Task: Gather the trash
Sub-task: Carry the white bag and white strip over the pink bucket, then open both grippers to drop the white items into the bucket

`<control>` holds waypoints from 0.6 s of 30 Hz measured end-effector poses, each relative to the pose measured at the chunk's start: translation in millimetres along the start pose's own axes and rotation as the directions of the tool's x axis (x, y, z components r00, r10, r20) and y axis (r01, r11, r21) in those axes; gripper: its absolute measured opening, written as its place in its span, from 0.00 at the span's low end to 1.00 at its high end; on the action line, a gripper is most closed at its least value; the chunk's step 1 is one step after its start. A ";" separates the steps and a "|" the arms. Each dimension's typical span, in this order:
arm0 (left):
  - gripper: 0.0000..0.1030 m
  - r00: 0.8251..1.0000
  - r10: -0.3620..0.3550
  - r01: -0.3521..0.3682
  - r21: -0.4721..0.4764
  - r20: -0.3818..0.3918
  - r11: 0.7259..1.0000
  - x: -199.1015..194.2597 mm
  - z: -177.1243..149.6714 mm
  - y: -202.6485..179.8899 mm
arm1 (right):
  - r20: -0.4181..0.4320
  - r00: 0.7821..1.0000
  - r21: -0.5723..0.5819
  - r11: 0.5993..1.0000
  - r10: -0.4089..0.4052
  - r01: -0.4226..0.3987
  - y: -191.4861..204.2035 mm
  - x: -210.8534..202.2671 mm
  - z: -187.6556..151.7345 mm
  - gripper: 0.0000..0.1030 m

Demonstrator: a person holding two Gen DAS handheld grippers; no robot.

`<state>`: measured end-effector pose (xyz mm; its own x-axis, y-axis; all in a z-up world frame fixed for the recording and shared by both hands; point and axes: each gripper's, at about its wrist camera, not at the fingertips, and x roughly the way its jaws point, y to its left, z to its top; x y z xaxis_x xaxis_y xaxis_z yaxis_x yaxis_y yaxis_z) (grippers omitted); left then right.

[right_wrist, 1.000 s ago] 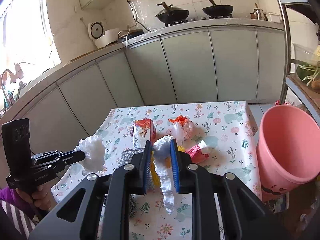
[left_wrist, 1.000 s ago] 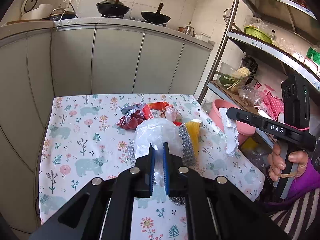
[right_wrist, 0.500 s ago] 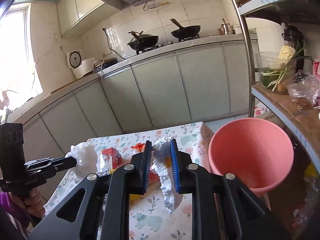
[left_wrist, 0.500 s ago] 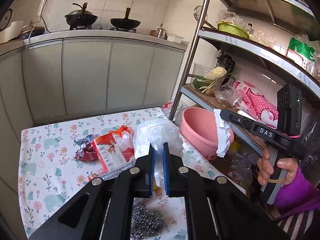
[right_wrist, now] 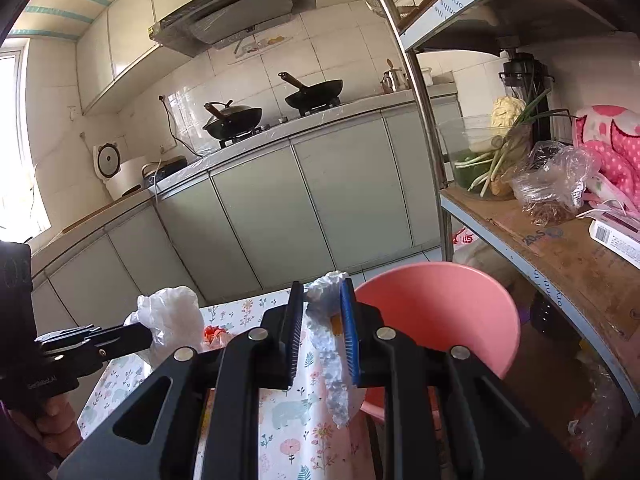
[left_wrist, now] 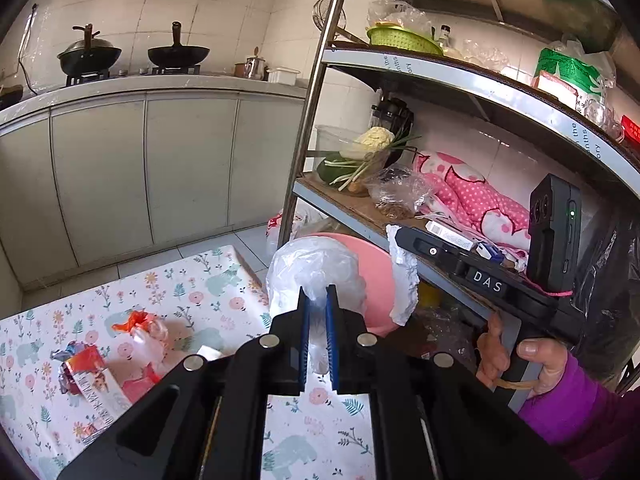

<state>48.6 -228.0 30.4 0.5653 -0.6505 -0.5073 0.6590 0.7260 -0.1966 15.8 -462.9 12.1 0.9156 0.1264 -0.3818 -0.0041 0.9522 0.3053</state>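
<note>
With the left gripper clamped on a crumpled plastic bag and the right gripper pinching a white foam strip, both beside the pink bin, each needed carrying squarely above its mouth before letting go.

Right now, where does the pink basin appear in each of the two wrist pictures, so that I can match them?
Left wrist view: the pink basin is right of centre, partly hidden behind the crumpled plastic bag held in the left gripper.
Right wrist view: the pink basin is right of centre, beside the right gripper.
Shared landmark: the metal shelf post.
</note>
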 end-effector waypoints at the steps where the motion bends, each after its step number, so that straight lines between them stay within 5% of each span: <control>1: 0.07 1.000 -0.004 0.004 0.000 -0.004 1.000 7.2 1.1 -2.2 | 0.002 1.000 0.000 1.000 -0.004 0.004 -2.2 2.3 0.6 0.19; 18: 0.07 0.992 0.008 -0.005 0.021 -0.129 1.000 139.6 -1.4 -24.0 | -0.034 0.996 0.067 0.994 -0.087 0.090 -48.7 44.1 -24.1 0.19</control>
<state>111.0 -335.9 -36.8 0.5013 -0.6107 -0.6130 0.6666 0.7242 -0.1763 46.7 -497.0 -40.6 0.8981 0.0520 -0.4368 0.1050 0.9389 0.3278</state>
